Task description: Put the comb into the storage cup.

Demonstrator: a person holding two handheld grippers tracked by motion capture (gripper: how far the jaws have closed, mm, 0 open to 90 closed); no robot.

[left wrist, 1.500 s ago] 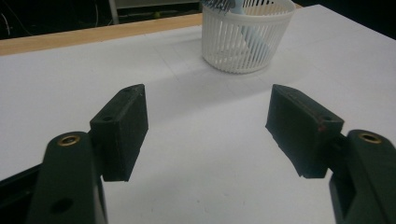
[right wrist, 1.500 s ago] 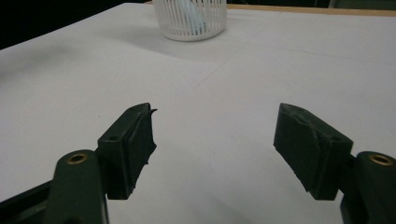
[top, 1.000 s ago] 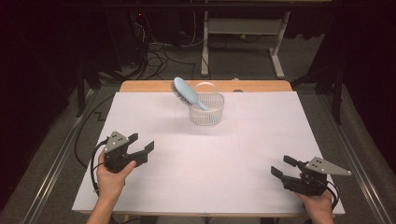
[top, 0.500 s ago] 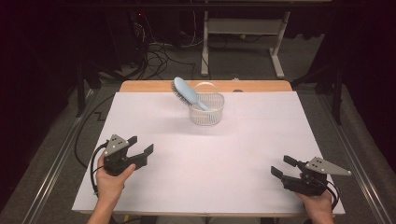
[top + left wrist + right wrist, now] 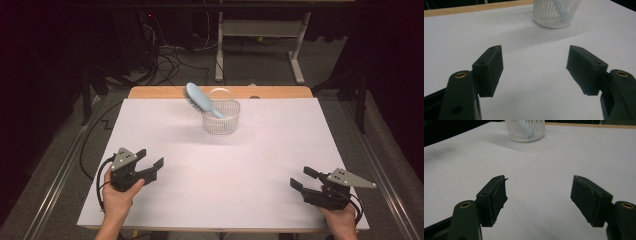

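Note:
A white slatted basket (image 5: 220, 117) stands at the back middle of the white table (image 5: 220, 175). A light blue hairbrush (image 5: 200, 99) leans in it, handle down, head sticking out to the upper left. The basket also appears at the top of the left gripper view (image 5: 556, 12) and the right gripper view (image 5: 525, 130). My left gripper (image 5: 149, 160) rests open near the front left, held by a hand, far from the basket. At the front right, my right gripper (image 5: 303, 179) is open too. Nothing lies between the jaws of either one (image 5: 535, 67) (image 5: 539, 197).
A bare wooden strip (image 5: 280, 92) runs along the table's far edge. Beyond it are a dark floor with cables (image 5: 165, 60) and a white metal stand (image 5: 260, 30). Metal rails (image 5: 60, 170) flank the table on both sides.
The left gripper has drifted slightly toward the near edge. The right gripper, basket and brush have stayed put.

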